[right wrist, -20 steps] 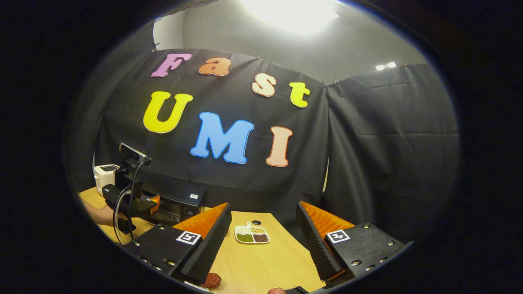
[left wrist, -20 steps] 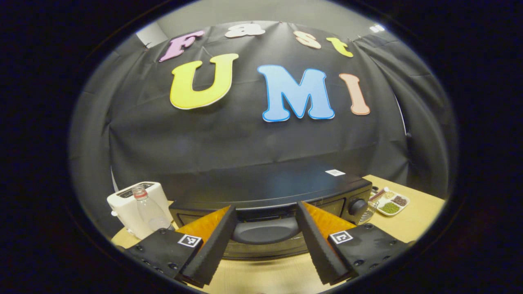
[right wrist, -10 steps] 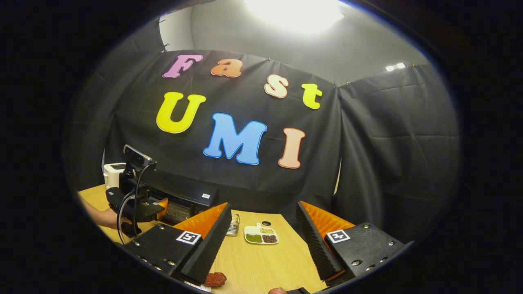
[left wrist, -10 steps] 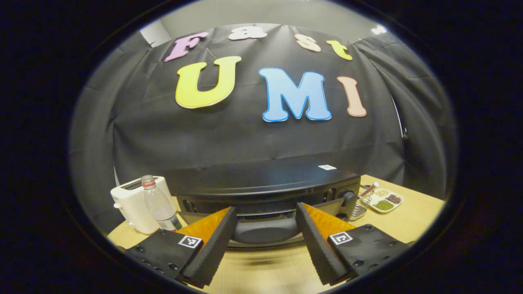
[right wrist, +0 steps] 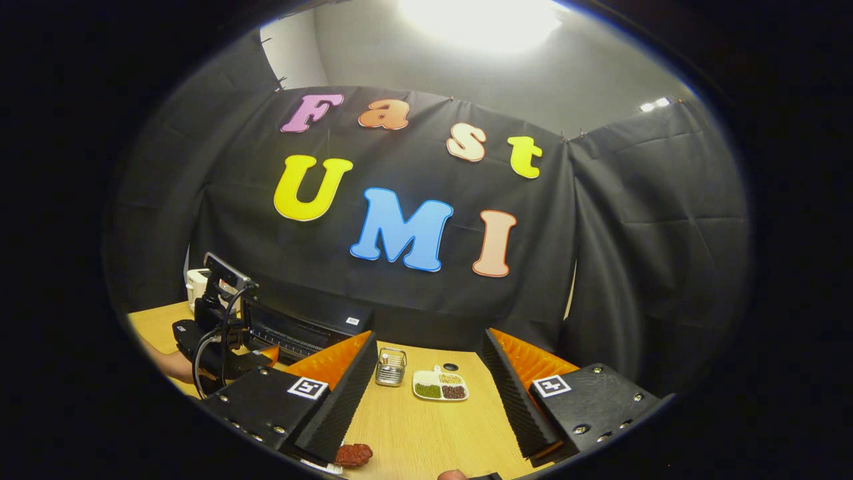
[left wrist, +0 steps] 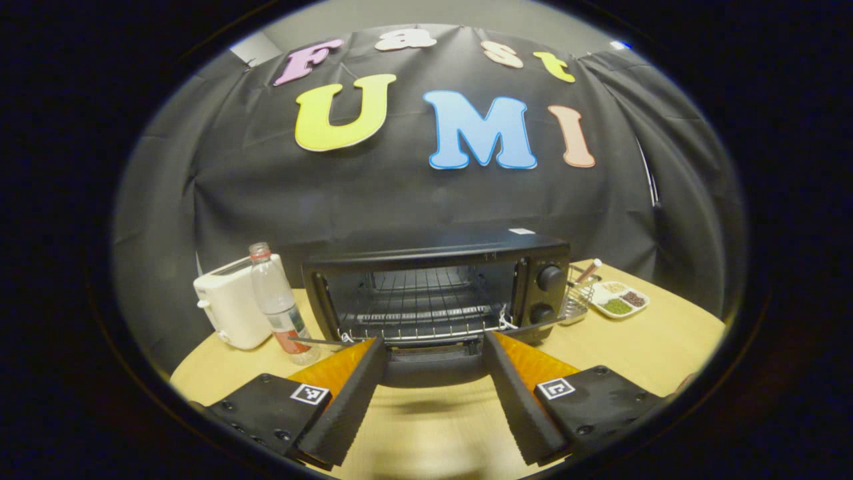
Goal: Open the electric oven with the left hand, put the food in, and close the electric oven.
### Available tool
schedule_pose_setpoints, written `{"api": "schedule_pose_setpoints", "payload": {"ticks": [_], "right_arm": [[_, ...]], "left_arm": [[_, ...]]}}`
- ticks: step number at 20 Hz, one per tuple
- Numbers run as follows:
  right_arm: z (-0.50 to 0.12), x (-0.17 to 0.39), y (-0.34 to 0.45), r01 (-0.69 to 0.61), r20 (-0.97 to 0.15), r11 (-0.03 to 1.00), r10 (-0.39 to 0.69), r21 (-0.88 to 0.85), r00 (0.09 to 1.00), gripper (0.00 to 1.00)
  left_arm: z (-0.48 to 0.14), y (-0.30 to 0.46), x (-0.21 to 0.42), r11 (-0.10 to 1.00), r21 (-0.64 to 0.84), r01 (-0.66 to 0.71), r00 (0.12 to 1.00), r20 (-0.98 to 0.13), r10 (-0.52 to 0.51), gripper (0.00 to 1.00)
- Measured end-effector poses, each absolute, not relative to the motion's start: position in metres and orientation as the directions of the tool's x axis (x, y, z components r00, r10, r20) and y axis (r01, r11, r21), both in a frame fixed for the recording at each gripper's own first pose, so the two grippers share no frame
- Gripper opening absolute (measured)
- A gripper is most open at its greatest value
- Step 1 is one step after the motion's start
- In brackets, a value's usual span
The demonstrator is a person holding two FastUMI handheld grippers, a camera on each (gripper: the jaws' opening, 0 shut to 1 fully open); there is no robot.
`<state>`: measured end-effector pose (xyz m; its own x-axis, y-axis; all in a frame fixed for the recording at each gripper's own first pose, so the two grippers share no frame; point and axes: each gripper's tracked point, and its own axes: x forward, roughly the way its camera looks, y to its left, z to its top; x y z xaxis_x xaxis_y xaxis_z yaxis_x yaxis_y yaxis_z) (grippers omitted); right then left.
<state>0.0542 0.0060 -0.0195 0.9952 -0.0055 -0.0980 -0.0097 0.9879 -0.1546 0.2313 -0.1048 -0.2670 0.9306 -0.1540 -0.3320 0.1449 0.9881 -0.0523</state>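
- Left gripper view is showing the oven (left wrist: 436, 287) standing at the far middle of the counter (left wrist: 640, 347), its door (left wrist: 430, 363) lying dropped down toward the near side and the wire rack (left wrist: 420, 313) inside showing bare.
- The left claw (left wrist: 433, 393) is sitting low in front of that door with its fingers spread wide apart; the door's front edge is lying between them, yet neither finger is pressing on it, so it is gripping nothing.
- Judging by this, the opening step is looking as good as done, and loading the food is the step coming up.
- The food (right wrist: 353, 455), a small reddish-brown piece, is lying on the counter at the near edge of the right gripper view, just beside the left finger of the right claw (right wrist: 430, 400).
- The right claw is hanging wide open and empty, pointing along the counter toward a small dish of beans (right wrist: 440, 387) and a wire basket (right wrist: 390, 367).
- The next move is likely calling for the right claw to dip down, close on the food and carry it left to the rack, while the left claw backs clear of the door.
- In the right gripper view the left claw (right wrist: 263, 357) is showing at the far left, held level by a hand (right wrist: 174, 365) in front of the oven.
- A toaster (left wrist: 230, 310) and a bottle (left wrist: 278, 307) are standing left of the oven, well clear of the path.
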Motion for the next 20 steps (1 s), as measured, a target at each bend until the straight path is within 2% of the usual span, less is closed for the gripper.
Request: {"api": "schedule_pose_setpoints", "payload": {"ticks": [4,5,6,12,13,16,19,20], "right_arm": [[-0.025,0.051,0.005,-0.04,-0.115,0.988,0.023,-0.15,0.993,0.96],[-0.027,0.049,0.005,-0.047,-0.12,0.988,0.029,-0.148,0.992,0.96],[-0.029,0.048,0.006,-0.055,-0.126,0.988,0.037,-0.147,0.991,0.96],[-0.044,0.043,0.009,-0.1,-0.161,0.985,0.077,-0.138,0.984,0.96],[-0.048,0.043,0.009,-0.109,-0.168,0.986,0.087,-0.128,0.982,0.96],[-0.069,0.042,0.016,-0.155,-0.22,0.985,0.135,-0.077,0.966,0.96],[-0.102,0.043,0.022,-0.202,-0.304,0.979,0.189,-0.012,0.934,0.96],[-0.114,0.042,0.025,-0.22,-0.335,0.975,0.211,0.011,0.918,0.96]], "left_arm": [[-0.302,-0.106,0.208,0.99,-0.05,0.129,0.899,-0.415,-0.138,1.0],[-0.31,-0.104,0.203,0.992,-0.051,0.116,0.893,-0.431,-0.126,0.98],[-0.316,-0.103,0.201,0.993,-0.057,0.106,0.892,-0.436,-0.12,1.0],[-0.334,-0.102,0.179,0.995,-0.037,0.092,0.877,-0.471,-0.099,0.98],[-0.333,-0.1,0.175,0.996,-0.038,0.087,0.877,-0.472,-0.094,1.0],[-0.31,-0.091,0.16,0.997,-0.04,0.072,0.891,-0.446,-0.082,0.98],[-0.26,-0.077,0.15,0.997,-0.038,0.07,0.923,-0.376,-0.079,1.0],[-0.241,-0.07,0.145,0.997,-0.035,0.064,0.936,-0.345,-0.072,0.98]]}}
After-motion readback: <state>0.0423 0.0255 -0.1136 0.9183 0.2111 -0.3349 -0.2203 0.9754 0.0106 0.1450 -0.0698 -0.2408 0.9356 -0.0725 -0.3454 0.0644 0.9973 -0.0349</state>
